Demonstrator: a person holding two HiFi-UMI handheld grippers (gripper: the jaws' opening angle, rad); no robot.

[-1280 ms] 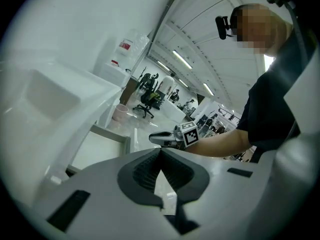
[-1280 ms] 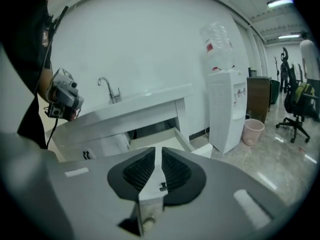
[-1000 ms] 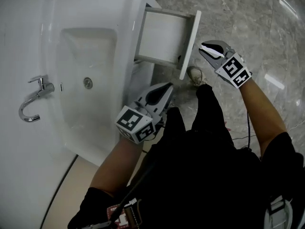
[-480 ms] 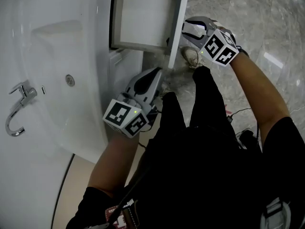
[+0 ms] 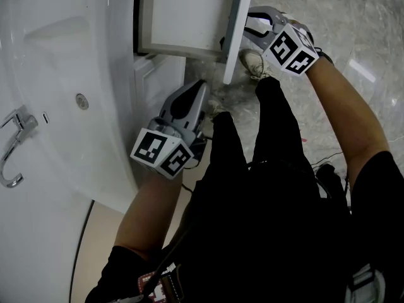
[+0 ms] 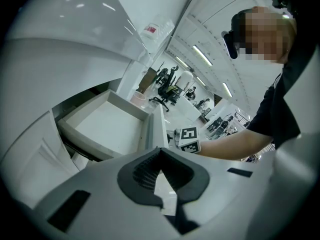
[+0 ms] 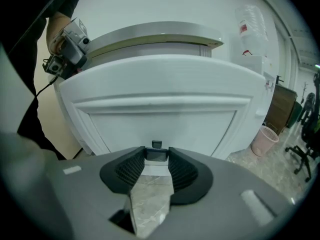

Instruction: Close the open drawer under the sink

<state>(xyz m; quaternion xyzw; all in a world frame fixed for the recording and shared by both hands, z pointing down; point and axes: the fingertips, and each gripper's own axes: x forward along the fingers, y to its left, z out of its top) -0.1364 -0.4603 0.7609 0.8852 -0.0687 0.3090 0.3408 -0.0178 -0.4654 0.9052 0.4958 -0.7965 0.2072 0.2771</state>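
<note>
Lowered since the earlier frame, the R gripper (image 5: 247, 27) was brought up to the front of the drawer (image 5: 183, 14), which was left pulled out under the sink (image 5: 63, 74). Its fingers had just been opened, w/ the dark handle (image 7: 156, 154) seen between the tips, not pinched. The L gripper (image 5: 194, 90) was held near the cabinet (image 5: 154, 81), fingers closed on nothing.

The open drawer (image 5: 183, 14) juts from the cabinet (image 5: 154, 81) under the sink (image 5: 63, 74), whose tap (image 5: 16, 141) stands at left.
</note>
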